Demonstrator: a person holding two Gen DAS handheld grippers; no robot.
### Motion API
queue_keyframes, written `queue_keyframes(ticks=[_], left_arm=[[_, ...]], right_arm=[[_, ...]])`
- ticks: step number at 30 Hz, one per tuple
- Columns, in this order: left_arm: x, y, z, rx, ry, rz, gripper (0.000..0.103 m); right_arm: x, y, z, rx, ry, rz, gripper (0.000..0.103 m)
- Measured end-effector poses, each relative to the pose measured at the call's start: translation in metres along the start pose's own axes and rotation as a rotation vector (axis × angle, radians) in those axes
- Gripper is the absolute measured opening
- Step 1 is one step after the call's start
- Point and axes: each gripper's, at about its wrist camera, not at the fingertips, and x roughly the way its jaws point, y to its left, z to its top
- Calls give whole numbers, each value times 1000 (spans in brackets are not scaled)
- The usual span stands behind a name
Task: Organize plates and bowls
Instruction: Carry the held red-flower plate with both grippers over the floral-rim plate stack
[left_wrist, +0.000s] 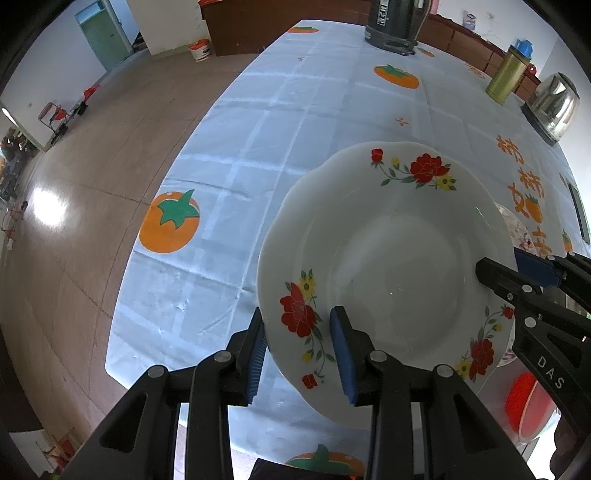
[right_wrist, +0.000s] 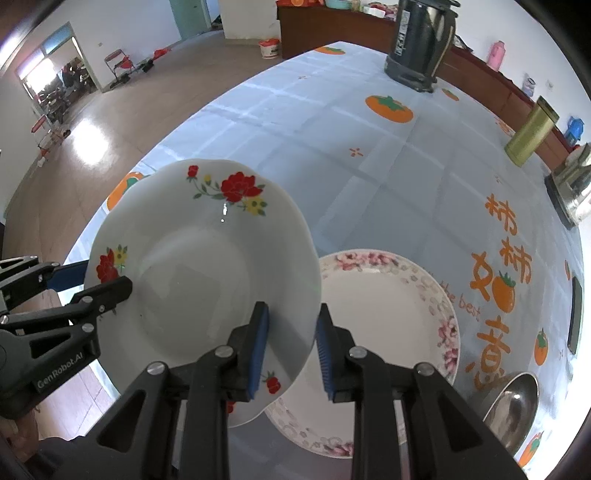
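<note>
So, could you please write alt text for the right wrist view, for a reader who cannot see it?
Both grippers hold a white red-flowered plate by opposite rims above a blue tablecloth: the right gripper near, the left gripper at left. A pink-rimmed plate lies below, a metal bowl at lower right.

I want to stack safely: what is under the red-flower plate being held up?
Under the red-flower plate lies a pink-rimmed plate on the tablecloth. Its left part is covered by the held plate, so anything there cannot be seen.
</note>
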Motion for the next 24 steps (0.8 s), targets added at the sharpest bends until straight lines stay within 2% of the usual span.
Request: queue_keyframes(ticks=[24], left_arm=[[-9,-45,-1,82,-13,-22,37]], right_arm=[[-18,-37,-24,76,-19,-30,25]])
